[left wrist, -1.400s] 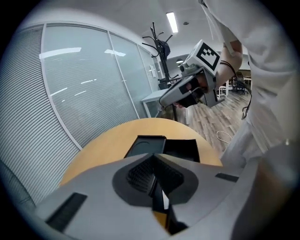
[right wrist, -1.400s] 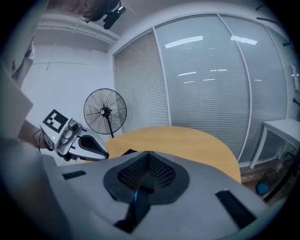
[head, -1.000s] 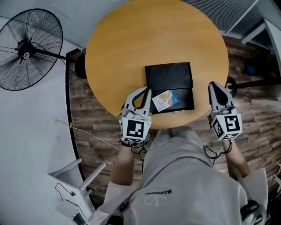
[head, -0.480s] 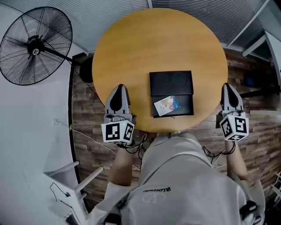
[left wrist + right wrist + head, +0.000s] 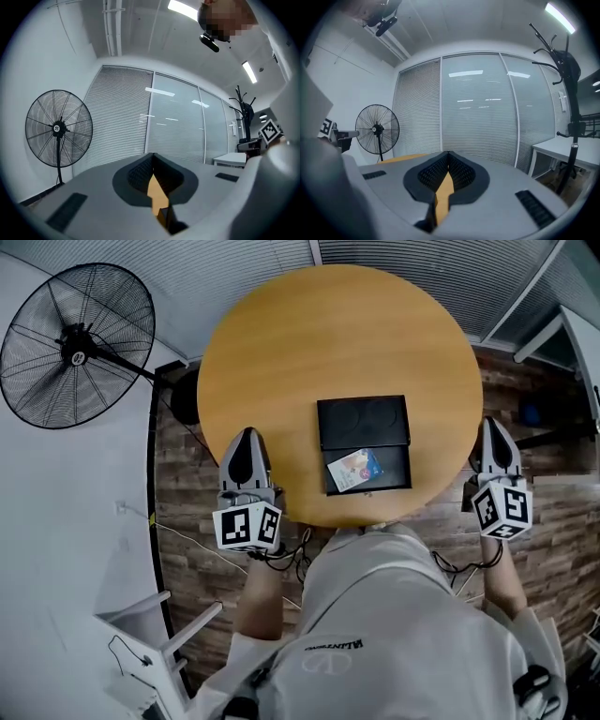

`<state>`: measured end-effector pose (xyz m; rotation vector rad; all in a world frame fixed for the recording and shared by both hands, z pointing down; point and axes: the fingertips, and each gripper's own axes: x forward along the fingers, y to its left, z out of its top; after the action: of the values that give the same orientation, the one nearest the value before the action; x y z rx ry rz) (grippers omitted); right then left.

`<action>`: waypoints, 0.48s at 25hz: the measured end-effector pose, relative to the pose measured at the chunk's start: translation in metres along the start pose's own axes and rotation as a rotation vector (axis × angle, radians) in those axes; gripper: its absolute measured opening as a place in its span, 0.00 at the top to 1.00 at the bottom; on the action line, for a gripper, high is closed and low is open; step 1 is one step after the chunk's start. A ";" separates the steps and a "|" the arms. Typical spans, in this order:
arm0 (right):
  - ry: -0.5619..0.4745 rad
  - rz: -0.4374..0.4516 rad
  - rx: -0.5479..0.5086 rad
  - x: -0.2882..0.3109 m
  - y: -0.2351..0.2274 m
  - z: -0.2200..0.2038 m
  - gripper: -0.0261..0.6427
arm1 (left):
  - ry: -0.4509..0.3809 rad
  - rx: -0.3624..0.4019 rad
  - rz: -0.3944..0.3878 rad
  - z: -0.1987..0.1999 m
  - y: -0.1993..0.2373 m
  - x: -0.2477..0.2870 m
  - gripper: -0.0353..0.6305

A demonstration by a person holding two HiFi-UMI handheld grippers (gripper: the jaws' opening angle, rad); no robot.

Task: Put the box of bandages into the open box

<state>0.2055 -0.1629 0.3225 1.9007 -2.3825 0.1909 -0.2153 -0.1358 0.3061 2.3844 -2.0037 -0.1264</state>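
In the head view the open black box (image 5: pixel 365 418) lies on the round wooden table (image 5: pixel 309 343), near its front edge. The box of bandages (image 5: pixel 354 468), pale with yellow and blue print, rests askew in the box's near half. My left gripper (image 5: pixel 247 435) hangs over the table's left front edge, well left of the black box, shut and empty. My right gripper (image 5: pixel 494 424) hovers just off the table's right edge, also shut and empty. In the gripper views, the left gripper (image 5: pixel 152 154) and the right gripper (image 5: pixel 448 153) each show tips meeting, with only tabletop below.
A black standing fan (image 5: pixel 77 357) stands left of the table, also visible as the fan (image 5: pixel 58 127) and the fan (image 5: pixel 377 129). A white chair frame (image 5: pixel 155 634) sits at lower left. A coat rack (image 5: pixel 567 93) and white desk (image 5: pixel 562 150) stand to the right. Blinds cover the glass wall ahead.
The left gripper drew away leftward from beside the bandage box and turned. The right gripper shifted right, off the table's edge. The bandage box stayed in the black box.
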 end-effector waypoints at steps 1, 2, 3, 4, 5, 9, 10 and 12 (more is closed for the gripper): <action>0.003 -0.002 -0.002 0.000 -0.001 -0.001 0.94 | 0.003 0.000 0.003 -0.001 0.001 0.000 0.94; 0.006 -0.003 -0.005 0.000 -0.001 -0.002 0.94 | 0.007 0.001 0.004 -0.001 0.001 -0.001 0.94; 0.010 -0.003 -0.009 0.000 -0.001 -0.003 0.94 | 0.007 0.000 0.004 -0.002 0.001 -0.001 0.94; 0.014 -0.002 -0.014 -0.001 0.000 -0.003 0.94 | 0.006 -0.001 0.003 -0.002 0.002 -0.002 0.94; 0.016 0.000 -0.021 -0.002 0.002 -0.003 0.94 | 0.006 0.000 0.003 -0.002 0.002 -0.004 0.94; 0.017 0.005 -0.035 -0.007 0.009 -0.003 0.94 | 0.008 0.007 -0.004 -0.002 0.000 -0.009 0.94; 0.017 0.007 -0.035 -0.007 0.010 -0.004 0.94 | 0.003 0.007 -0.008 -0.003 0.000 -0.010 0.94; 0.019 0.009 -0.031 -0.008 0.010 -0.004 0.94 | -0.002 0.007 -0.014 -0.003 -0.002 -0.010 0.94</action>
<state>0.1975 -0.1525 0.3246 1.8662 -2.3685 0.1705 -0.2150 -0.1262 0.3095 2.4039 -1.9911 -0.1220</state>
